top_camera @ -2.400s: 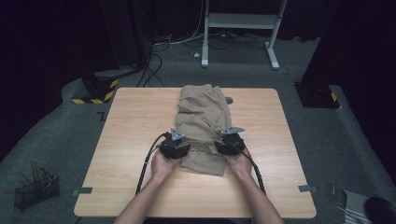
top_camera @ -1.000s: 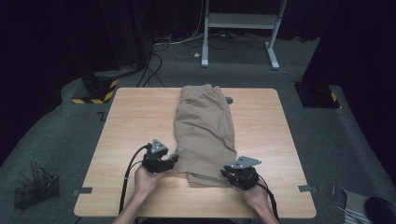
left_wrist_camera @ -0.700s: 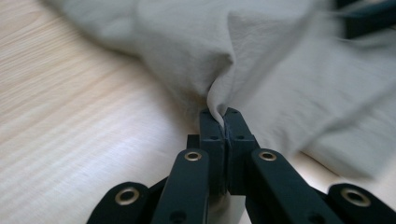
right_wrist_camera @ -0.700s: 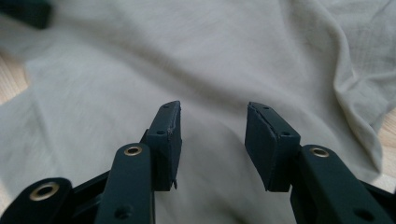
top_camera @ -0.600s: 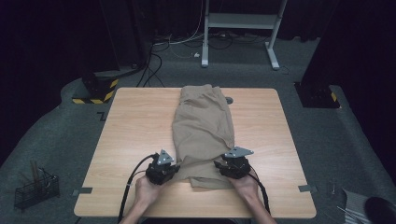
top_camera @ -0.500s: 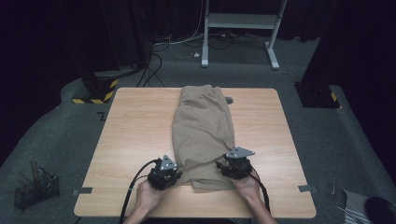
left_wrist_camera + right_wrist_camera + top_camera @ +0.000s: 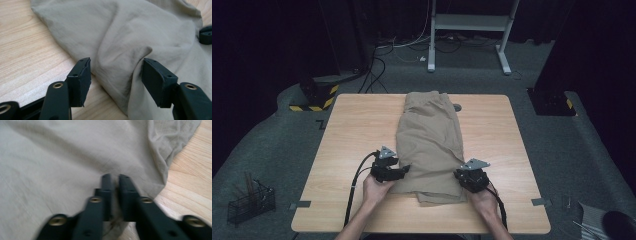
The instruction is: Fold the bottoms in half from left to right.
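Khaki trousers [image 7: 430, 142] lie folded lengthwise down the middle of a light wooden table [image 7: 352, 125], their far end reaching almost to the table's far edge and their near end stopping short of the person's edge, with a strip of bare wood showing in front of it. Wide bands of open tabletop run along both long sides of the cloth, broader on the left than on the right. The left gripper [image 7: 400, 170] sits at the garment's near-left edge; its jaws have just been opening and stand wide apart in the left gripper view, a raised ridge of fabric between them but neither pad [image 7: 80, 80] pressing on it, one over bare wood beside the hem and the other over the cloth. The right gripper [image 7: 468, 180] is at the near-right edge, and its jaws have just been closing: in the right gripper view, which is blurred, they stand nearly together with a thin pinch of the cloth caught between them close to where the fabric's border meets the wood. Both of the person's forearms come in from the near edge. Off the table, a wire basket [image 7: 249, 202] sits on the grey floor at the left, well apart from the work.
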